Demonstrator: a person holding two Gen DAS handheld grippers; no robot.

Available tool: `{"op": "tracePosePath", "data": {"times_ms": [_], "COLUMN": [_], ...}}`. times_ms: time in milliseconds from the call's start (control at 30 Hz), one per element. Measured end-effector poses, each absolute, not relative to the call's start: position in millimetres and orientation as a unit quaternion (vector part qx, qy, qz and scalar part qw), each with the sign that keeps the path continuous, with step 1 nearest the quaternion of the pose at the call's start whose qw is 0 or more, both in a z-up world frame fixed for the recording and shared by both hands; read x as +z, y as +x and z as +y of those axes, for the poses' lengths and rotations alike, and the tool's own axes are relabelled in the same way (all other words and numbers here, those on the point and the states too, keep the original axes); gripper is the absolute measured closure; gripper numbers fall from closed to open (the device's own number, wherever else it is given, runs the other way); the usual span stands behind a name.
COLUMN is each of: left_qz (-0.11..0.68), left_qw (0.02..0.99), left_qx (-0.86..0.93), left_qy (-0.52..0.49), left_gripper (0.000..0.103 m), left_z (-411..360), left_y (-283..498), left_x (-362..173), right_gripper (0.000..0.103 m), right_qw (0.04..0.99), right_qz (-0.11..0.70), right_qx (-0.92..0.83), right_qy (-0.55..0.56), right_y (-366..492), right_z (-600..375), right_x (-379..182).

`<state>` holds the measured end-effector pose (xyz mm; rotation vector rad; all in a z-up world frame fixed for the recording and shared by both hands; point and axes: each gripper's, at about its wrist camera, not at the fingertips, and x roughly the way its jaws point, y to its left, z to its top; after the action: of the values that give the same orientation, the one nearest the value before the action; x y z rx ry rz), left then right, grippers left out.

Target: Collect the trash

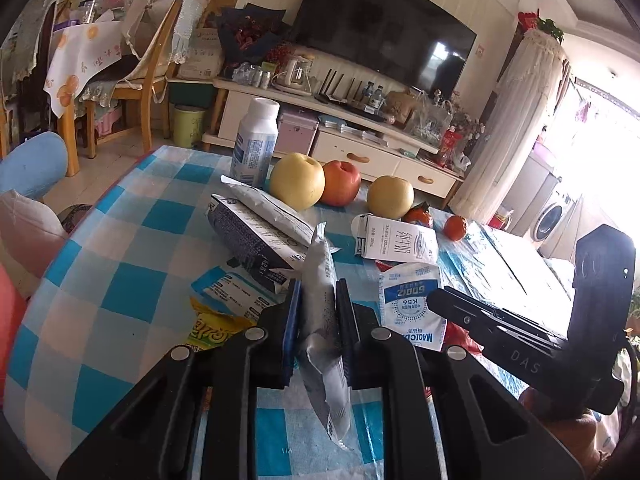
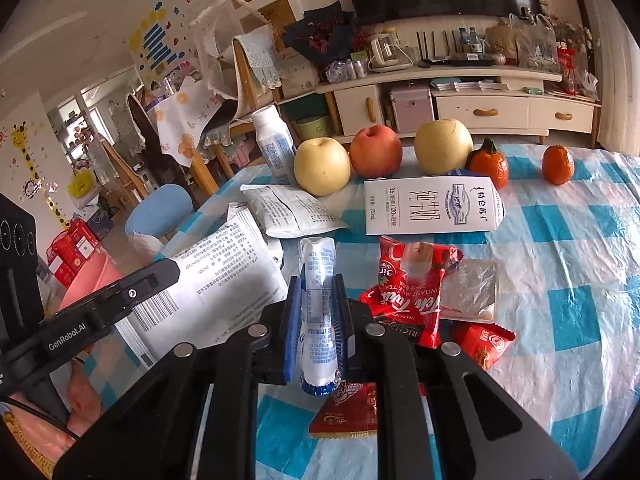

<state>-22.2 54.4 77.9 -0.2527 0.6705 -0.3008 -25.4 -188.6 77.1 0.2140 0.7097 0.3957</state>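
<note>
In the left wrist view, a crumpled grey-and-white foil sachet (image 1: 322,312) is seen clamped between the two blue-padded fingers of the left gripper (image 1: 319,292), raised above the blue-and-white checked tablecloth (image 1: 120,280). The sachet is judged to be light, thin and soft, so it will bend and may slide; it is held near its middle, where the foil is bunched. Behind it, a dark flattened carton (image 1: 248,236) and a white milk carton (image 1: 396,242) are lying. In the right wrist view, a rolled white plastic pouch with blue print (image 2: 318,312) is gripped between the fingers of the right gripper (image 2: 317,300), also over the table. This pouch is judged limp and slippery, and a hold across the roll is suitable. Only this view shows the red instant-tea wrappers (image 2: 404,296) and the silver foil piece (image 2: 474,286); the yellow wrapper (image 1: 216,328) is shown only by the left view.
</note>
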Motion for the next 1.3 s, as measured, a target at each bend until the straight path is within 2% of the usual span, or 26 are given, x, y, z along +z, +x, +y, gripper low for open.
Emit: {"op": "tracePosePath", "data": {"times_ms": [167,400,467,533,567,733,767,867,967,1000,1067,1133,1233,1300], "left_qz": [0.330,0.385,0.403,0.409,0.412,0.433,0.434,0.445,0.464,0.472,0.483,0.490,0.500,0.500], "left_qw": [0.922,0.900,0.893,0.890,0.888,0.878,0.878,0.871,0.858,0.853,0.845,0.840,0.832,0.832], "left_qx": [-0.158,-0.170,-0.168,-0.169,-0.172,-0.179,-0.176,-0.181,-0.191,-0.196,-0.207,-0.210,-0.218,-0.224], "left_qy": [-0.130,-0.115,-0.112,-0.108,-0.111,-0.100,-0.096,-0.103,-0.106,-0.106,-0.103,-0.102,-0.102,-0.086], "left_gripper": [0.085,0.084,0.084,0.084,0.084,0.083,0.078,0.064,0.053,0.052,0.042,0.035,0.031,0.024], "left_z": [61.1,61.5,61.2,60.8,61.1,53.8,53.1,53.4,50.0,48.6,45.5,42.2,38.8,34.0], "left_y": [-27.0,-25.8,-23.9,-23.5,-22.9,-22.9,-22.9,-20.7,-17.5,-16.8,-16.0,-15.8,-15.2,-16.7], "left_x": [83.3,65.8,57.9,54.0,52.7,43.9,42.4,36.3,27.1,24.2,19.7,16.1,11.2,11.4], "right_gripper": [0.087,0.083,0.074,0.048,0.043,0.029,0.029,0.029,0.032,0.036,0.048,0.068,0.070,0.071], "right_qw": [0.912,0.887,0.886,0.887,0.889,0.892,0.892,0.892,0.892,0.893,0.894,0.892,0.889,0.887], "right_qz": [0.346,0.412,0.417,0.415,0.412,0.409,0.410,0.411,0.410,0.409,0.408,0.411,0.414,0.417], "right_qx": [0.195,0.201,0.198,0.200,0.196,0.190,0.189,0.186,0.186,0.186,0.182,0.183,0.192,0.199], "right_qy": [0.099,0.048,0.040,0.034,0.026,-0.019,-0.024,-0.033,-0.039,-0.041,-0.044,-0.045,-0.031,-0.015], "right_y": [-36.3,-40.8,-39.8,-41.4,-42.5,-46.0,-46.5,-45.6,-45.3,-46.7,-47.6,-48.8,-50.0,-49.2], "right_z": [-180.5,-148.5,-146.5,-145.4,-144.8,-137.0,-136.0,-135.9,-137.3,-137.7,-140.9,-143.9,-150.7,-156.7], "right_x": [84.5,54.0,49.5,49.1,49.0,43.8,41.8,38.9,37.5,38.2,38.8,39.2,38.5,38.9]}}
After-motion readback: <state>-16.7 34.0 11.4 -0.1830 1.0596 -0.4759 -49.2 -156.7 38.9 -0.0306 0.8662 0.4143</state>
